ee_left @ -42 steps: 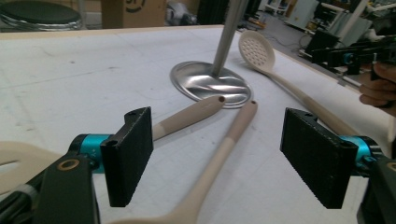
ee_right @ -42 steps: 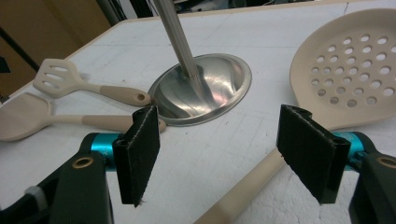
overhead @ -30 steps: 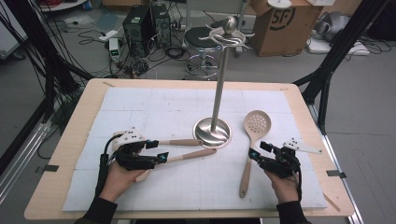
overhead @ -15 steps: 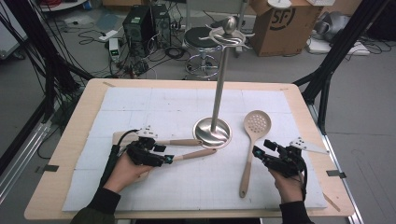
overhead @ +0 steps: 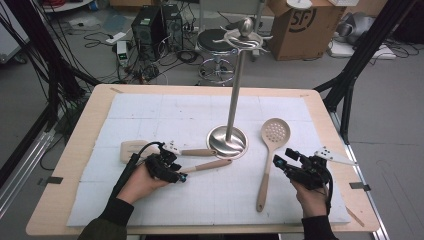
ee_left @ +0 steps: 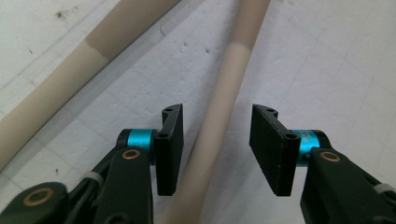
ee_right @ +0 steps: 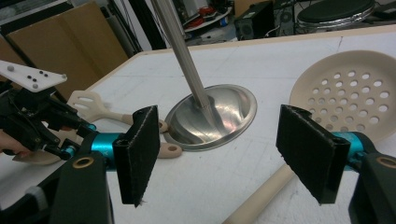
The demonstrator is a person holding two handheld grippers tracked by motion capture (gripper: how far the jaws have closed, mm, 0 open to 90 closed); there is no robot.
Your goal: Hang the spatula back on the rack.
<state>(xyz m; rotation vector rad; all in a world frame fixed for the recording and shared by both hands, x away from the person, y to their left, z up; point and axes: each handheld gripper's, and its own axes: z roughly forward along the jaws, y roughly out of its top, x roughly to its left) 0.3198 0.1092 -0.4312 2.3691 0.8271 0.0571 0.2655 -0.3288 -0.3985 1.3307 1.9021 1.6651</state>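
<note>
Utensil handle (ee_left: 219, 116), beige and slender, runs straight up between the two black jaws of the left hand-held gripper (ee_left: 215, 147); the jaws stand apart on either side of it, released, and neither pad touches it. In the high view this handle (overhead: 210, 164) lies on the white mat (overhead: 150, 107) of the table (overhead: 80, 130), pointing from the left hand-held gripper (overhead: 181, 176) toward the base of the metal stand (overhead: 228, 141), its far end near the base rim. A second utensil (overhead: 132, 150) lies just behind it, its handle (ee_left: 93, 56) crossing the upper left of the left gripper view at a slant; its slotted head rests on the mat to the left of the person's left hand (overhead: 142, 181).

Over on the right, the slotted spoon (overhead: 270, 150) lies with its round perforated head just beside the stand's base and its handle running back toward the table's near edge. The right hand-held gripper (overhead: 276, 161) sits just to the right of that handle, jaws wide apart and holding nothing. In the right gripper view (ee_right: 224, 154) the spoon's handle (ee_right: 261, 196) passes low between the jaws, the perforated head (ee_right: 345, 91) is beyond the right jaw, and the stand's base (ee_right: 215, 116) is ahead.
</note>
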